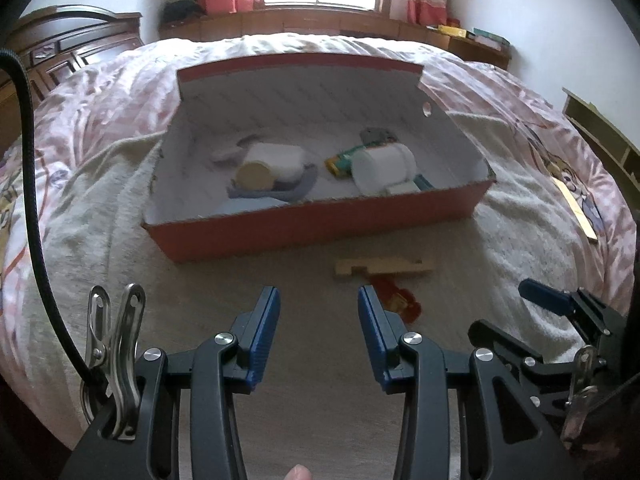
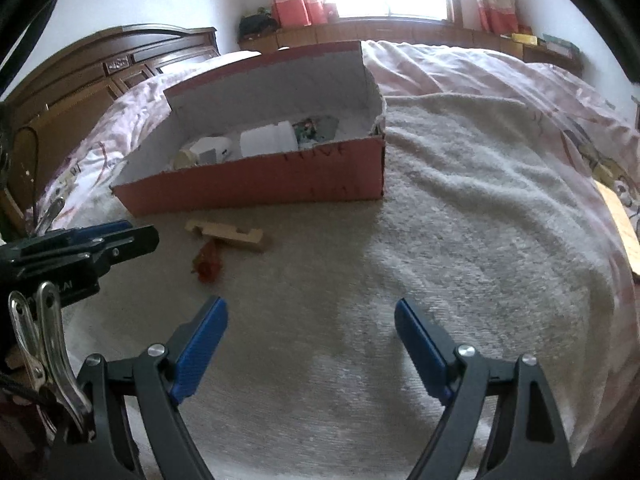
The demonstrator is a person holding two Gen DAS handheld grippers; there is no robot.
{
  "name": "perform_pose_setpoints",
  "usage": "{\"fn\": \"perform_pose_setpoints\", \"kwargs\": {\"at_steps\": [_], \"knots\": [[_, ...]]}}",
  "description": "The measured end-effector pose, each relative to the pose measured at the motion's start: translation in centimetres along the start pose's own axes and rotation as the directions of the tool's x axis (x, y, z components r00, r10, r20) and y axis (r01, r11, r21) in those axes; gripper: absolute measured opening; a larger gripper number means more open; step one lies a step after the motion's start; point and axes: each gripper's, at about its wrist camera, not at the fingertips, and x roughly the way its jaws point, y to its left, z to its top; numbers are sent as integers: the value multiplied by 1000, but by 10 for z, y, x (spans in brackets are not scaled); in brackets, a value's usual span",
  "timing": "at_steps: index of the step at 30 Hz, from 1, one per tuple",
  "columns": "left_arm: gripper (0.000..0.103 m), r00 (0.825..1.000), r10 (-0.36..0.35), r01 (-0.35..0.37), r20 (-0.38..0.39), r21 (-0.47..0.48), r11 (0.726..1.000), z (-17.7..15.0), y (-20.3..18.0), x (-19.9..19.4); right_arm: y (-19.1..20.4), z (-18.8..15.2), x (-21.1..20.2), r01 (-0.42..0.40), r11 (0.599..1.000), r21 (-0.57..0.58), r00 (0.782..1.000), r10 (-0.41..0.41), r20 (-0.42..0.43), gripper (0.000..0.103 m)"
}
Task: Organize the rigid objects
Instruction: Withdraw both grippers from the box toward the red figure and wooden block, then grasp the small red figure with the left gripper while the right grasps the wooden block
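The left gripper [image 1: 319,300] is tilting down over the fuzzy cream blanket [image 1: 320,360] on the bed, its blue pads a little apart with nothing between them. The right gripper [image 2: 311,312] is tilting down too, its pads spread wide and empty.

The left view is looking right down into the red cardboard box [image 1: 320,226], where a white plastic jar with a tan lid [image 1: 272,166] and a white plastic tub [image 1: 382,170] are lying on their sides. It also shows the right gripper at the far right edge. The right view is seeing the box from the side, with dark writing on its front wall.

The flat pale wooden piece [image 1: 384,268] is lying just in front of the box, long side running along the box front. The small red toy [image 1: 400,300] is touching it on the near side, pointing toward the grippers.
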Motion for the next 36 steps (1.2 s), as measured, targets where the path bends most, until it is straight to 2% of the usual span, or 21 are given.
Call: {"fn": "perform_pose_setpoints", "kwargs": {"at_steps": [7, 11, 22, 27, 33, 36], "knots": [[42, 997, -66, 66, -41, 6, 998, -1, -17, 10, -6, -8, 3, -4, 1000, -6, 1000, 4, -20, 89], [42, 996, -76, 78, -52, 24, 997, -2, -28, 15, -7, -11, 3, -11, 1000, -10, 1000, 11, -13, 89], [42, 993, -62, 63, -102, 6, 998, 0, -36, 36, -10, -14, 1, -30, 999, -12, 1000, 30, 7, 89], [41, 994, -49, 51, -97, 20, 998, -1, -38, 37, -9, -14, 2, -31, 999, -14, 999, 32, 12, 89], [26, 996, -32, 36, -81, 55, 998, -5, -38, 34, -7, -15, 3, -27, 999, -22, 1000, 27, 12, 90], [26, 996, -41, 45, -77, 48, 998, -6, -35, 32, -7, -16, 3, -24, 999, -25, 1000, 24, 12, 90]]}}
